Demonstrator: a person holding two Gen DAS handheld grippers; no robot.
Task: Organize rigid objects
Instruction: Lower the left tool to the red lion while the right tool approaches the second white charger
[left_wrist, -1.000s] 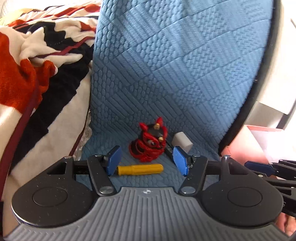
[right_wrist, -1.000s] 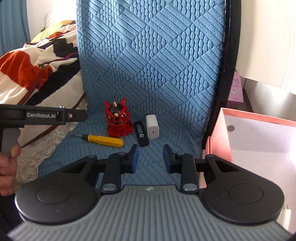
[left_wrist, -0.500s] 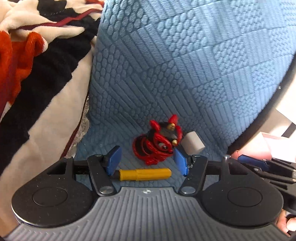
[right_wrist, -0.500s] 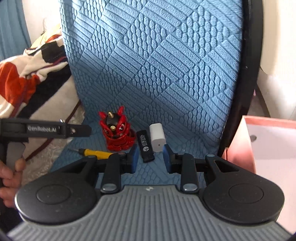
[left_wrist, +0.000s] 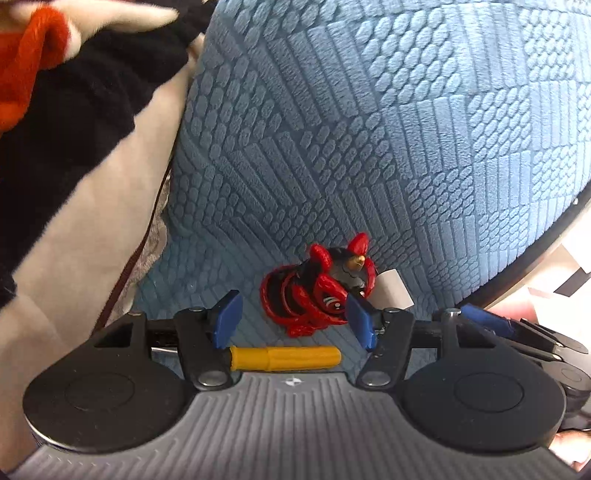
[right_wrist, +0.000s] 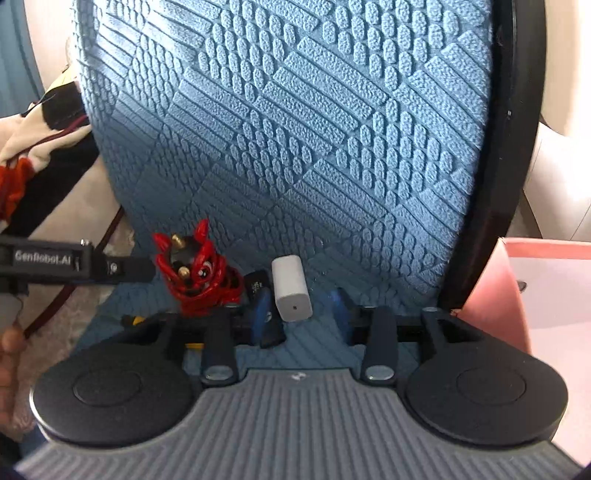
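A red lion figurine (left_wrist: 314, 295) stands on the blue cushion. In front of it lies a yellow-handled screwdriver (left_wrist: 284, 357). My left gripper (left_wrist: 293, 323) is open above the screwdriver's handle, its right pad next to the figurine. A white charger block (right_wrist: 291, 288) and a black USB stick (right_wrist: 258, 284) lie right of the figurine (right_wrist: 195, 269). My right gripper (right_wrist: 301, 314) is open with the charger between its fingers, closer to the left one. The left finger hides part of the USB stick.
The blue textured cushion (left_wrist: 369, 147) rises as a backrest behind the objects. A red, black and cream blanket (left_wrist: 74, 129) lies to the left. A pink box (right_wrist: 535, 295) with a white inside stands open at the right.
Both grippers have moved forward and down toward the objects. The right gripper has opened wider and now has the white charger between its fingers. The left gripper has neared the screwdriver.
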